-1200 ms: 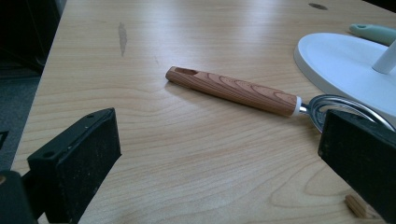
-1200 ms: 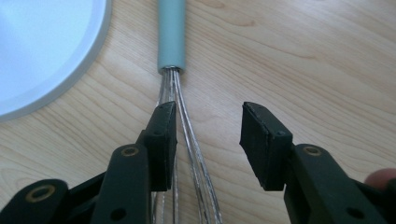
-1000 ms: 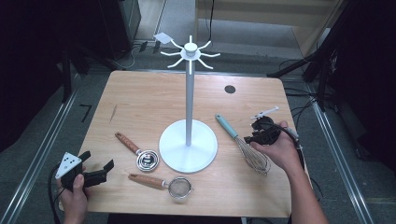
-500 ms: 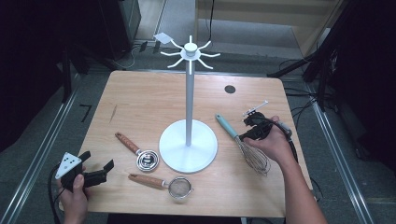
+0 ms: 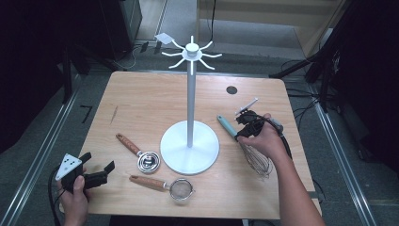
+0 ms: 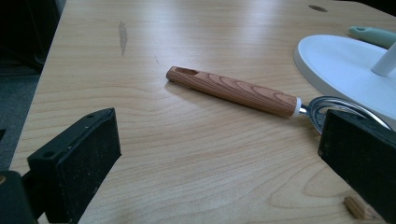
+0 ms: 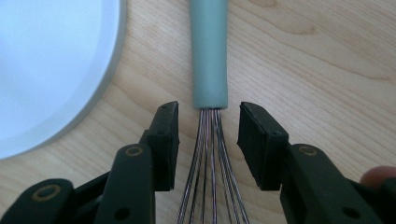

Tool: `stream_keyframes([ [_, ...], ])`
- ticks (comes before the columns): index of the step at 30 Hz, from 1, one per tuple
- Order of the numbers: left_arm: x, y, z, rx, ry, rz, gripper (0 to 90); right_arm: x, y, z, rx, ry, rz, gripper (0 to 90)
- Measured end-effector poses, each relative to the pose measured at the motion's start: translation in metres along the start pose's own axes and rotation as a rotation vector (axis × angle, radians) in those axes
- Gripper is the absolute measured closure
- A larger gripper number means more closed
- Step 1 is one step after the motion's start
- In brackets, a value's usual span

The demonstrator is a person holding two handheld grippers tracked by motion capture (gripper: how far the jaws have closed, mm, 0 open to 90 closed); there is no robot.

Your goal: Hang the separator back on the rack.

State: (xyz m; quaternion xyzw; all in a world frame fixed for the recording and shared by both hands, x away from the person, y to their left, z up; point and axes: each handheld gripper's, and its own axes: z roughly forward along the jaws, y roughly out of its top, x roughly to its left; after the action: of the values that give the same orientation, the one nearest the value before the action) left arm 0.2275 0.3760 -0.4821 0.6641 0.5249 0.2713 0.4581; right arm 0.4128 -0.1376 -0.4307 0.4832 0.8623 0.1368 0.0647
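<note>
Right gripper (image 7: 208, 135), seen along its own jaws: the two black jaws stand partly apart, one on each side of the wires of a whisk (image 7: 209, 93), just below the point where the wires enter the grey-green handle. The pads do not press on the wires; a gap of bare wood shows on both sides. The jaws have just been closing, with the wire neck between them. The whisk lies flat on the wooden table (image 7: 327, 60), its handle running straight ahead of the jaws and its wire bulb trailing back under the gripper. To the left of the jaws lies the rim of a round white base (image 7: 51, 70).

In the high view the right gripper (image 5: 247, 126) sits low over the whisk (image 5: 256, 160), held by a hand (image 5: 268, 141). The base belongs to a white stand (image 5: 190, 94), whose upright pole carries a ring of hooks at the top.

Left gripper (image 5: 94, 172), at the near left corner of the table (image 5: 141, 94): held by a hand (image 5: 75, 197), its jaws stand wide apart with nothing between them. In the left gripper view, ahead of these jaws lies a measuring cup (image 6: 261, 93) with a wooden handle, its metal bowl partly hidden by one jaw. In the high view a small strainer (image 5: 164, 185) with a wooden handle lies to that gripper's right, in front of the base.
</note>
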Motion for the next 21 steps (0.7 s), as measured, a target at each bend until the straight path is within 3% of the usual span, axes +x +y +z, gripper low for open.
stream_keyframes([
  [9,0.000,0.000,0.000,-0.001,0.000,-0.001,0.0,0.004,0.015,0.018,0.076,-0.015,0.025,65.7],
  [17,0.000,0.000,0.000,0.000,0.000,-0.001,0.0,-0.003,0.023,0.031,0.131,0.004,0.116,66.7],
  [21,0.000,0.000,0.000,0.001,-0.001,0.001,0.0,-0.001,0.025,0.034,0.151,-0.005,0.111,67.2],
])
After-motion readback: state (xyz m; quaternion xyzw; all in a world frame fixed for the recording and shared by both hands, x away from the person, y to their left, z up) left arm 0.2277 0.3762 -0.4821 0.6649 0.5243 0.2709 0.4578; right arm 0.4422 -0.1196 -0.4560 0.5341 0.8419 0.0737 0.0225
